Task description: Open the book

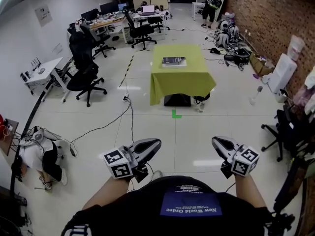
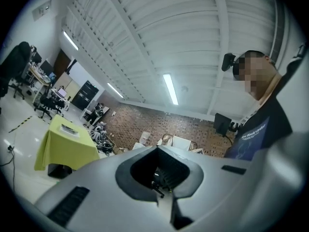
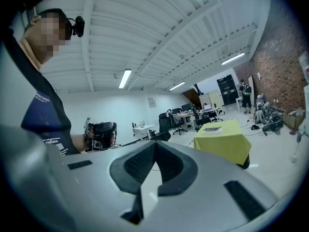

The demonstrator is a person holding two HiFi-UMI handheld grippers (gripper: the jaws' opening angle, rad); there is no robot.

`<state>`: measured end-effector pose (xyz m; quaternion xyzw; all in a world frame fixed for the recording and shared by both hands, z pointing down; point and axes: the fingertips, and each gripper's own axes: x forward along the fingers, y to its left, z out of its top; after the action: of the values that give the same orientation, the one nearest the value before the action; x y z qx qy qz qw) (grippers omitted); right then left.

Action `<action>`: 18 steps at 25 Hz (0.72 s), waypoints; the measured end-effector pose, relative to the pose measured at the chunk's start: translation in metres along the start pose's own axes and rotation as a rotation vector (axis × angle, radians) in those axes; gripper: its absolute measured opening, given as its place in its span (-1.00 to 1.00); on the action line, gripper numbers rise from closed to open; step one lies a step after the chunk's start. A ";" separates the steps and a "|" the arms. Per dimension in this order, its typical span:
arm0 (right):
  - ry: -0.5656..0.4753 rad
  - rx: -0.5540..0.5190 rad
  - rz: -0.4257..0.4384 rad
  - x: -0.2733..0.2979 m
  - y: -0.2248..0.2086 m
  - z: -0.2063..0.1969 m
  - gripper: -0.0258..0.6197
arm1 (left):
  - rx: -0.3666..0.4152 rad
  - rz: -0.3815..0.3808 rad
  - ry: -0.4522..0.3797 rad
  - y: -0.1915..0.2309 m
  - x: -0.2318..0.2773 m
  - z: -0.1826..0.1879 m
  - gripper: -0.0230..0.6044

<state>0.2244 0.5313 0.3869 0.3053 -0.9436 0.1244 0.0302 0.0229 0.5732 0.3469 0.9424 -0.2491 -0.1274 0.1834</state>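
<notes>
A closed book [image 1: 173, 61] lies on a table draped in a yellow-green cloth [image 1: 182, 82], far off across the floor. Both grippers are held close to the person's body, well short of the table. My left gripper [image 1: 156, 143] is shut with nothing in it, and my right gripper [image 1: 215, 141] is likewise shut and empty. In the left gripper view the jaws [image 2: 157, 150] meet at the tip, with the book [image 2: 67, 128] small at the left. In the right gripper view the shut jaws [image 3: 155, 144] point past the book [image 3: 212, 128] on the table [image 3: 224, 143].
Black office chairs [image 1: 84, 77] and desks stand at the left and back. A person crouches on the floor [image 1: 42, 154] at the left. Cables [image 1: 113, 122] trail over the tiles, and a green tape mark [image 1: 176, 114] lies before the table. Gear lines the brick wall [image 1: 275, 14].
</notes>
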 end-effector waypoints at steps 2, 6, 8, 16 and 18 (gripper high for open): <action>-0.005 -0.021 -0.020 0.027 -0.014 0.013 -0.96 | 0.004 -0.021 -0.009 0.032 0.002 0.014 -0.93; -0.028 -0.002 -0.042 0.095 -0.038 0.038 -0.96 | 0.005 -0.035 0.002 0.102 -0.005 0.048 -0.93; -0.033 -0.004 -0.035 0.131 -0.046 0.049 -0.96 | 0.025 -0.033 0.016 0.137 -0.014 0.064 -0.93; 0.002 -0.039 0.006 0.252 -0.082 0.071 -0.96 | 0.010 -0.027 0.008 0.258 -0.009 0.109 -0.93; 0.009 -0.023 0.014 0.267 -0.105 0.079 -0.96 | 0.003 -0.023 0.022 0.276 0.005 0.113 -0.93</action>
<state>0.0700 0.2774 0.3682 0.2976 -0.9470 0.1152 0.0369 -0.1273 0.3155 0.3580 0.9468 -0.2364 -0.1188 0.1834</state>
